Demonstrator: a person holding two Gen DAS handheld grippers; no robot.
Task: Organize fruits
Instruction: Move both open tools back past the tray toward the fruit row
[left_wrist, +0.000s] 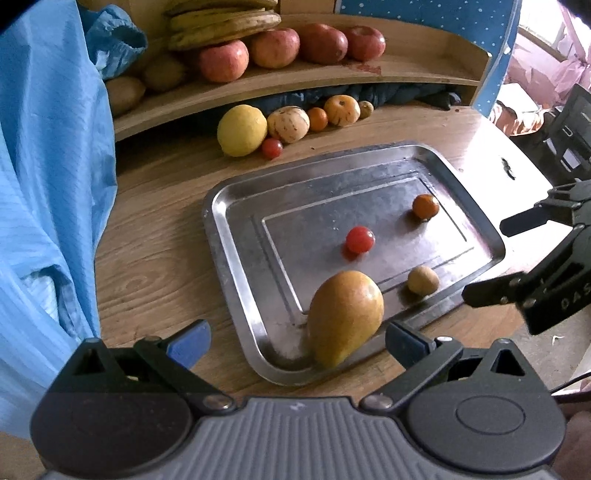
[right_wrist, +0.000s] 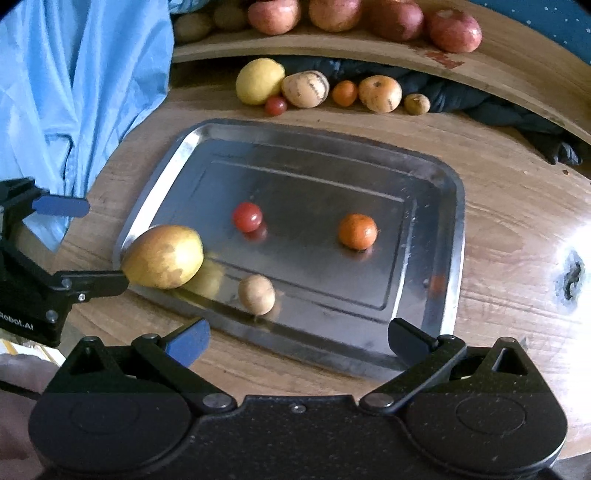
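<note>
- Left wrist view: the mango (left_wrist: 345, 317) lies on the metal tray (left_wrist: 236, 258), at the tray's corner nearest this camera, resting against the raised rim.
- Mango long axis runs roughly toward and away from the left gripper (left_wrist: 297, 341); the narrow end points at the gripper, the broad end toward the tray centre.
- Left gripper: jaws spread wide, holding nothing. The mango sits between the two fingertips and slightly ahead of them; contact with either tip cannot be confirmed.
- Right gripper (right_wrist: 297, 338): jaws spread wide, empty, positioned over the tray's near edge as seen in the right wrist view.
- Other items on the tray floor: a cherry tomato (left_wrist: 359, 239) near the centre, a small orange (left_wrist: 425, 206) beyond it, and a small brown fruit (left_wrist: 423, 280) near the mango.
- Tray rests on a wooden table (left_wrist: 155, 266). Behind the tray, a row of loose fruit (left_wrist: 288, 125) lies under a wooden shelf (left_wrist: 332, 79) carrying apples (left_wrist: 291, 48) and bananas (left_wrist: 221, 22).
- Blue fabric (left_wrist: 48, 184) hangs left of the tray.
</note>
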